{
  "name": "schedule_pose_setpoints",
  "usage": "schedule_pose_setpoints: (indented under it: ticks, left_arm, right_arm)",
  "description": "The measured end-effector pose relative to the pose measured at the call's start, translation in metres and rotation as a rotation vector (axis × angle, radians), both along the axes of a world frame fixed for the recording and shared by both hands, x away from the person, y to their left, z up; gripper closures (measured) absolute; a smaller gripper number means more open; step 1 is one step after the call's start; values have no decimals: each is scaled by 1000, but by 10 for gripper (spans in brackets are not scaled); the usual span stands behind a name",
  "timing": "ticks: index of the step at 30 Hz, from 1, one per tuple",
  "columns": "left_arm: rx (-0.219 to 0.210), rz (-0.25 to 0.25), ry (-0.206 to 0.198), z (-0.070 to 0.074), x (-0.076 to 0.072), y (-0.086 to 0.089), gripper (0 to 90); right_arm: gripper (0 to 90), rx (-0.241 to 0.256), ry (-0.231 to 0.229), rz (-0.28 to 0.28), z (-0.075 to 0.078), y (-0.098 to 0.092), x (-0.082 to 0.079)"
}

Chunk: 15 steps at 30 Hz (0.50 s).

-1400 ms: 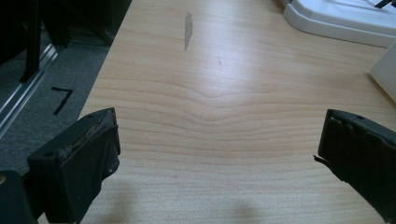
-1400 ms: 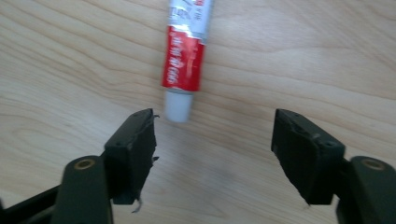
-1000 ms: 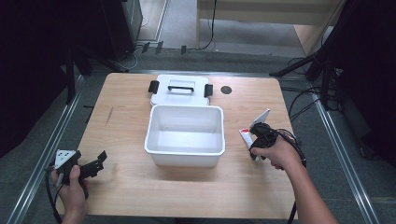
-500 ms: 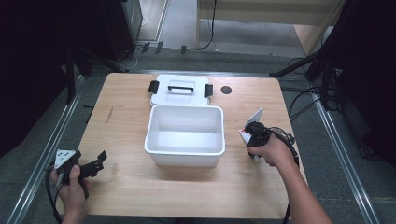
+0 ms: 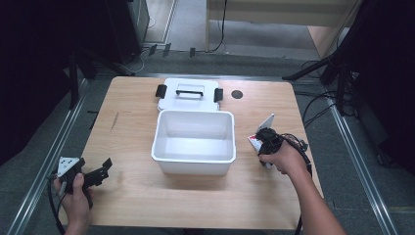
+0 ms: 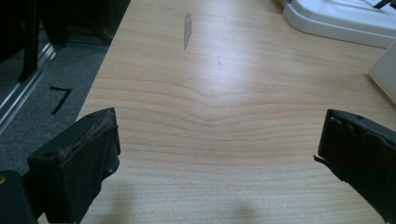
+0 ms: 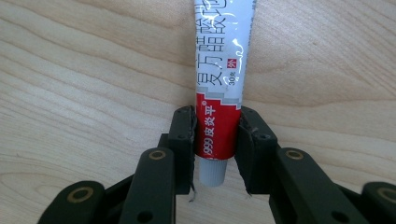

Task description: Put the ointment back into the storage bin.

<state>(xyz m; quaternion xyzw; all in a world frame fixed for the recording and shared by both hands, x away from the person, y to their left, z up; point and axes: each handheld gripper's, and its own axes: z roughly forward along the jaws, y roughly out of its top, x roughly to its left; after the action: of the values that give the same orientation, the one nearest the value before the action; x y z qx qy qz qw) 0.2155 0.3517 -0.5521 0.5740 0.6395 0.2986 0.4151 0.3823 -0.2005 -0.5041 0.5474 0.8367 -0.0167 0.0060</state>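
Pinching a red-and-white ointment tube (image 7: pixel 219 93) near its cap, the right tongs (image 7: pixel 216 140) hold it just right of the open white bin (image 5: pixel 194 142), likely for dropping in. Left tongs (image 6: pixel 219 154) hang spread wide over the counter (image 5: pixel 127 127), idle.

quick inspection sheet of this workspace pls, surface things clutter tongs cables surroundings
surface: wooden table, pale, with a grey scuff near its left edge and a dark round spot at the back.
job's things: open white bin at centre, empty; white lid with black handle and clips lying flat behind it; red and white tube, cap toward the camera.
clutter: nothing seen.
tongs: left tongs open over bare wood; right tongs shut on the tube's red end.
cables: black cable trailing from the right tongs; more on the floor at right.
surroundings: grey floor, metal rails beside the table, dark stands.
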Motion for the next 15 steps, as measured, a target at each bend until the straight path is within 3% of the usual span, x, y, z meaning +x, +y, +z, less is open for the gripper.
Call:
schedule_pose_setpoints:
  ticks: [4, 10, 15]
  left_arm:
    - [1, 0, 0, 0, 0, 0, 0]
    - [2, 3, -2, 0, 0, 0, 0]
    - [1, 4, 0, 0, 0, 0, 0]
  right_arm:
    - [710, 18, -3, 6, 0, -2, 0]
    - [711, -2, -17, 40, 0, 0, -3]
    - [712, 17, -45, 33, 16, -1, -1]
